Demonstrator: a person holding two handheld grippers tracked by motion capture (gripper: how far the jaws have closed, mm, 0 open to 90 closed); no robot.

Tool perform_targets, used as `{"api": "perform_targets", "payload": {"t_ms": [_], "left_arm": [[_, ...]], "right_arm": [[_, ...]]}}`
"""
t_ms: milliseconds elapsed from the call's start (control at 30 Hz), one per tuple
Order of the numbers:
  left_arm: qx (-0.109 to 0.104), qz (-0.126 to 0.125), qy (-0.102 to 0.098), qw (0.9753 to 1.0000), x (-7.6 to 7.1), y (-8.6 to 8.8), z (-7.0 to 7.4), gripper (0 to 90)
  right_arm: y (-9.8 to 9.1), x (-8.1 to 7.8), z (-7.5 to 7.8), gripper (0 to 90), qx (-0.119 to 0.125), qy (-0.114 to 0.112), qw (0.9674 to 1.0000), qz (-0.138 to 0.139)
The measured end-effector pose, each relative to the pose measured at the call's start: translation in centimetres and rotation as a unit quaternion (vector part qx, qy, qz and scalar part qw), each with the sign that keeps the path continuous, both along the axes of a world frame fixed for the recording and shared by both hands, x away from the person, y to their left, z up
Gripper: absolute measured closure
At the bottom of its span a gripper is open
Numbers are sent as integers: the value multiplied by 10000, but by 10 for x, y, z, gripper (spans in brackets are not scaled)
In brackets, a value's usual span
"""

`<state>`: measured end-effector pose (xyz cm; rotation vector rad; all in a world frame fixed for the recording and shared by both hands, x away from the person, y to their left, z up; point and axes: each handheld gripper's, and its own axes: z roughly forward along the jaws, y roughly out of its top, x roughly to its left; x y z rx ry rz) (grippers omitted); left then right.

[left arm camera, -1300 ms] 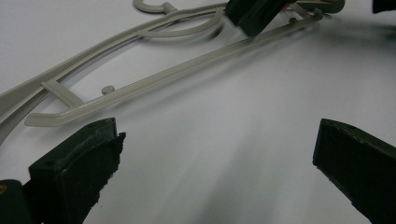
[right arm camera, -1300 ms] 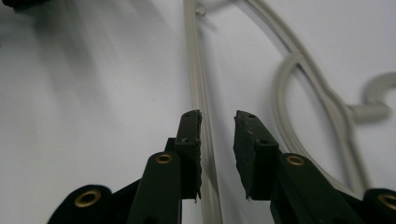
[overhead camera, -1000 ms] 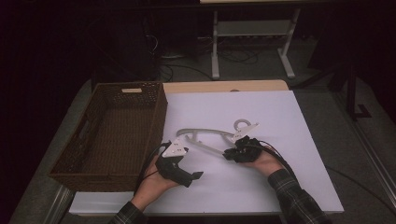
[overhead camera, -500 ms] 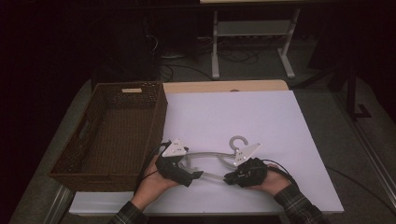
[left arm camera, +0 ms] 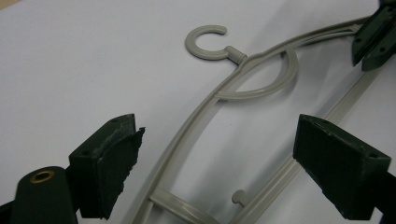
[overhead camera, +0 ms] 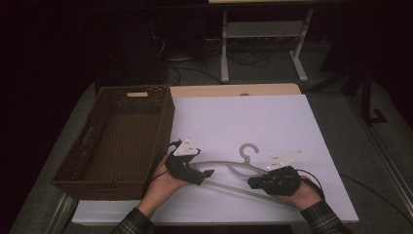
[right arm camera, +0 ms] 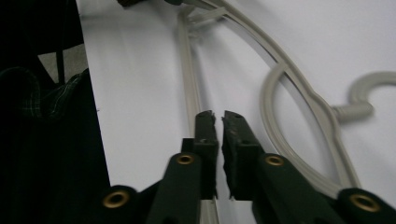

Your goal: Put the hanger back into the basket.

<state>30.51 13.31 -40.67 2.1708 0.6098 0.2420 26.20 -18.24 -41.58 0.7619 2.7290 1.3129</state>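
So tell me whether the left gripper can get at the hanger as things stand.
Probably yes. The left gripper has its jaws apart, straddling the hanger, which lies flat on the white sheet with nothing between. The right gripper pinches the bottom bar farther along, clear of it.

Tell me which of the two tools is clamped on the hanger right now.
The right tool: its jaws are pinched on the grey hanger's straight bottom bar. The left tool only straddles the hanger's other end, pads apart and not touching it.

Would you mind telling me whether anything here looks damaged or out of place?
Yes: in the left gripper view, the pad on the left claw has a ragged, torn edge. The grey hanger lies flat on the white board, intact, and the wicker basket sits squarely beside it.
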Motion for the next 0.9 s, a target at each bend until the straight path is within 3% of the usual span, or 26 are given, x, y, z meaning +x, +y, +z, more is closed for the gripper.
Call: {"api": "perform_targets", "payload": {"t_ms": [33, 200, 233, 400, 500, 667, 900], "left_arm": [[13, -4, 16, 10000, 3, -3, 1, 143], [11, -94, 54, 9999, 11, -11, 1, 144], [3, -108, 73, 9999, 14, -14, 0, 144], [14, -151, 163, 9998, 26, -21, -4, 144], [86, -171, 254, 9995, 33, -23, -9, 147], [129, -178, 320, 9992, 37, -24, -13, 159], [263, -373, 396, 9982, 40, -27, -17, 228]], "right_arm": [[-6, -3, 0, 892, 21, 26, 10000, -93], [0, -10, -7, 893, -10, 78, 9999, -91], [10, -13, -11, 893, -208, 25, 9998, -68], [19, -11, -14, 893, -261, 0, 9996, -110], [24, -11, -18, 894, -411, 54, 9991, -63], [24, -11, -20, 894, -443, 94, 9990, -71], [25, -10, -24, 896, -475, 228, 9986, -41]]}}
